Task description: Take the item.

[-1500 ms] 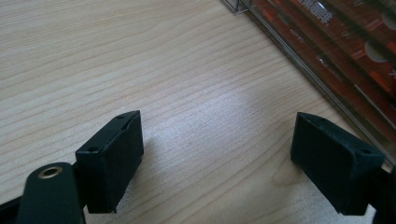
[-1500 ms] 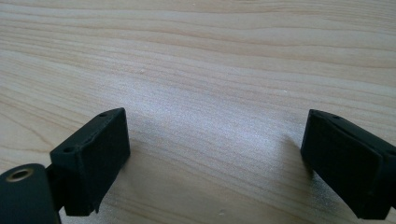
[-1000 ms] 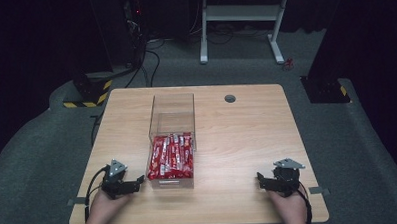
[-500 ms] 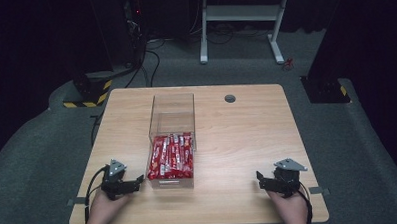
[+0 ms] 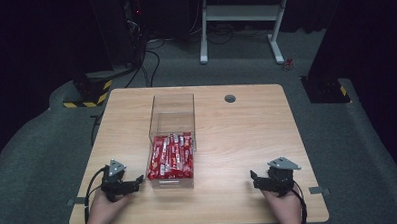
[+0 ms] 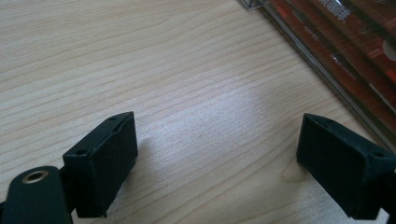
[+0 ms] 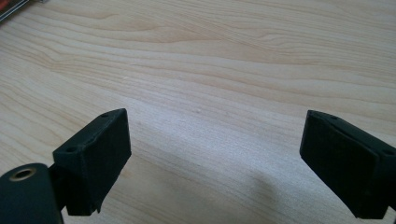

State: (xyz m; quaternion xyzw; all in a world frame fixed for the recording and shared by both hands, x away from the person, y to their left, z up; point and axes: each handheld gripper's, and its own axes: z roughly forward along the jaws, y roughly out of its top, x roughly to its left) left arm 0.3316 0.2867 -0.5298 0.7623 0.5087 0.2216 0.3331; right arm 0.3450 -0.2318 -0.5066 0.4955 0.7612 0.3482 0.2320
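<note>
The box's clear far walls are proving hard to trace against the desk. Red packets are filling its near half. Left tool is resting just beside it, right tool well apart; both gaping wide, gripping nothing.

Red packets in clear box
</note>
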